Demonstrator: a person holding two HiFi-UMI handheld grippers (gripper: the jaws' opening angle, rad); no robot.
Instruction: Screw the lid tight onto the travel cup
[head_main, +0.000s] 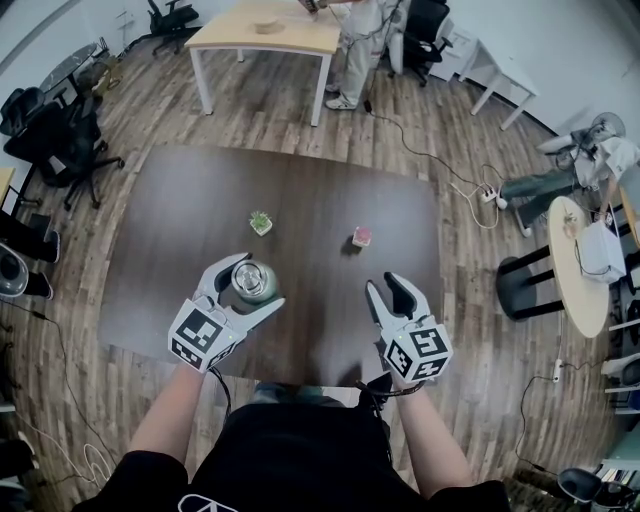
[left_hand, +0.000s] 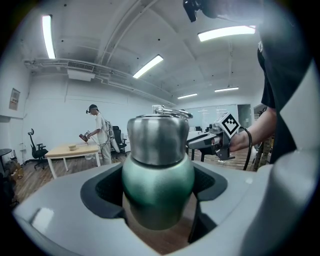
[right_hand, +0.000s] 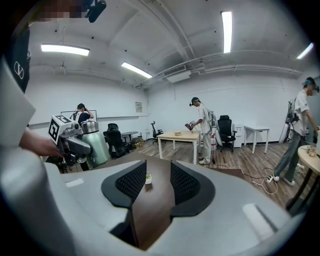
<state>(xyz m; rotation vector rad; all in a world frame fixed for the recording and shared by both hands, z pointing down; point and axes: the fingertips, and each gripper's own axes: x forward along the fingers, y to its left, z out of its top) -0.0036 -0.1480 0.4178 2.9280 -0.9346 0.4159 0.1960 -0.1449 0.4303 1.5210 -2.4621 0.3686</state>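
Two hand-held grippers are recorded over a dark brown table.

Item 1: travel cup. A green body is topped by a steel lid, on which a wire ring is seen. The cup is kept upright at the near left part of the table. Whether its base touches the tabletop cannot be told.

Item 2: left gripper. Its jaws are clamped on the cup's green body, one pad on each side, below the lid.

Item 3: right gripper. It is held well apart from the cup, at the near right. Its jaws are drawn in close, only a narrow slot is left between the pads, and nothing is pinched in it.

Item 4: small potted plant, placed near the table's middle.

Item 5: small pink-topped object, set to the right of the plant. Its kind cannot be made out.
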